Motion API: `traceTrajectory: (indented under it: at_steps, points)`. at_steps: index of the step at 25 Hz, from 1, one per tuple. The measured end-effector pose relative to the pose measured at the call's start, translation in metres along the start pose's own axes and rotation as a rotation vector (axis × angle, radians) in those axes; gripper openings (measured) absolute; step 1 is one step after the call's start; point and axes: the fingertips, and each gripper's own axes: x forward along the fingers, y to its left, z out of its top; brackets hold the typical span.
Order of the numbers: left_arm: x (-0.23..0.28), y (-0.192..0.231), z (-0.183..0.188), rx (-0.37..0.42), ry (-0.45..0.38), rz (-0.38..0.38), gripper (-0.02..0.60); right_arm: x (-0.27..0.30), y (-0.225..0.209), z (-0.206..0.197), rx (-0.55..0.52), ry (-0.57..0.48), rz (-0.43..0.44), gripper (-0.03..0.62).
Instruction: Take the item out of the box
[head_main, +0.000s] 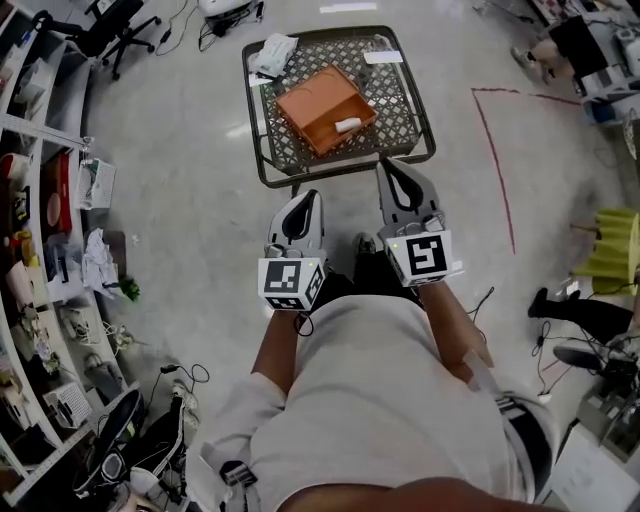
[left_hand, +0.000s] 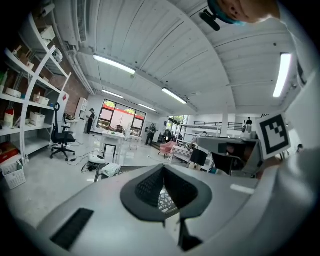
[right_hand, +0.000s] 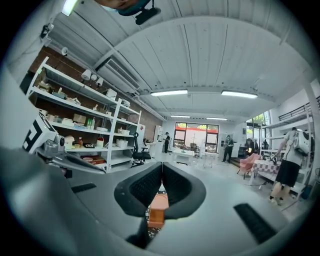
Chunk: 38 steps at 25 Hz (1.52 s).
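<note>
close to the body, at waist height, both forearms reach forward and slightly down. the hands are hidden under the marker cubes.

left gripper (head_main: 306, 196): nearer the torso, pointing ahead at the table. jaws pressed together from tip down, nothing between them. in the left gripper view only a scrap of wire mesh shows through the hollow under the closed tips.

right gripper (head_main: 392, 163): pushed further out, its tip just short of the table's near edge. jaws also together and empty. in the right gripper view a slice of orange box shows through the hollow below the tips. it lies behind the jaws, not in them.

table (head_main: 402, 108): dark wire mesh top, straight ahead of both grippers.

box (head_main: 312, 104): orange, open, shallow, near the middle of the table. it is turned so one corner faces the person.

item (head_main: 348, 125): small, white, oblong, lying flat inside the box against its near-right wall. long axis runs roughly left to right, the right end tipped slightly away. too small to say what it is. neither gripper touches it.

white packet (head_main: 272, 54): on the far-left corner of the table, well apart from the box.

red line (head_main: 494, 168): on the floor, right of the table.
</note>
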Motion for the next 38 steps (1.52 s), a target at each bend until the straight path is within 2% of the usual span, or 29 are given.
traceTrajectory:
  at_steps: [4, 8, 11, 14, 18, 23, 26, 29, 34, 38]
  points:
    - [0.004, 0.005, -0.002, -0.011, -0.001, 0.014, 0.009, 0.005, -0.003, -0.008, -0.014, 0.01, 0.014, 0.005]
    - [0.013, 0.007, -0.003, -0.016, 0.014, -0.009, 0.009, 0.029, -0.007, -0.008, 0.01, 0.004, 0.042, 0.005]
    - [0.02, 0.01, -0.001, 0.002, 0.041, -0.026, 0.009, 0.051, -0.011, -0.006, 0.016, -0.023, 0.06, 0.005]
    - [0.033, 0.017, 0.002, 0.018, 0.059, -0.011, 0.009, 0.067, -0.022, -0.005, 0.029, -0.032, 0.07, 0.005]
    - [0.069, 0.019, 0.009, 0.057, 0.084, -0.008, 0.009, 0.083, -0.046, -0.01, 0.047, -0.034, 0.085, 0.005]
    - [0.13, 0.008, 0.01, 0.088, 0.136, -0.035, 0.009, 0.099, -0.076, -0.027, 0.05, -0.017, 0.194, 0.005]
    - [0.163, 0.002, 0.009, 0.099, 0.17, -0.049, 0.009, 0.108, -0.099, -0.036, 0.033, 0.0, 0.198, 0.005]
    - [0.193, -0.003, 0.008, 0.102, 0.187, -0.053, 0.009, 0.116, -0.121, -0.049, 0.059, 0.011, 0.192, 0.005]
    - [0.234, -0.012, 0.006, 0.127, 0.211, -0.003, 0.009, 0.12, -0.153, -0.065, 0.077, 0.04, 0.216, 0.005]
    - [0.257, -0.019, -0.002, 0.116, 0.246, 0.003, 0.009, 0.126, -0.173, -0.077, 0.093, 0.056, 0.236, 0.005]
